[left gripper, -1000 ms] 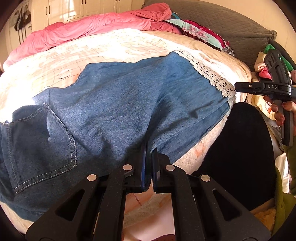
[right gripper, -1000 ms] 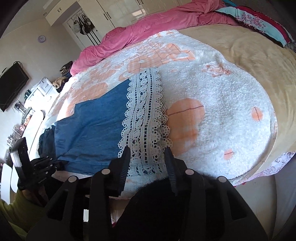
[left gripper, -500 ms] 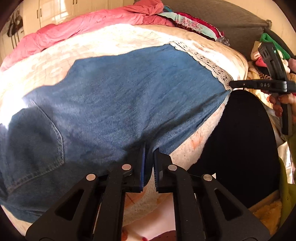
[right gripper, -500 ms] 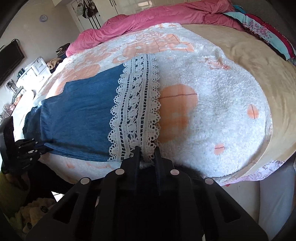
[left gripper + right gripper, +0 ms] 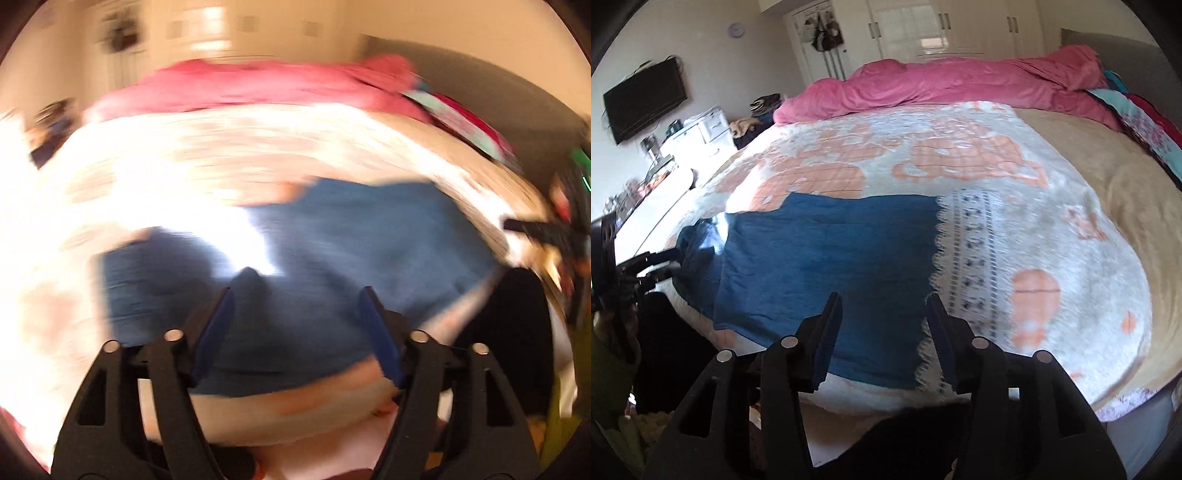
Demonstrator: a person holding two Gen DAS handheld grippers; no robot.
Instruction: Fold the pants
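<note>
Blue denim pants with a white lace hem (image 5: 834, 266) lie flat on my bed's peach-patterned fleece blanket (image 5: 1052, 258). My left gripper (image 5: 297, 321) and right gripper (image 5: 882, 325) have both just been opening and now hover released, nothing between their jaws.

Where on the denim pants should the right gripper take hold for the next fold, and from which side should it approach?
Probably the lace hem at its near corner, coming from the bed's near edge: the pants lie flat there, so the open right gripper can slide over that free edge.
</note>
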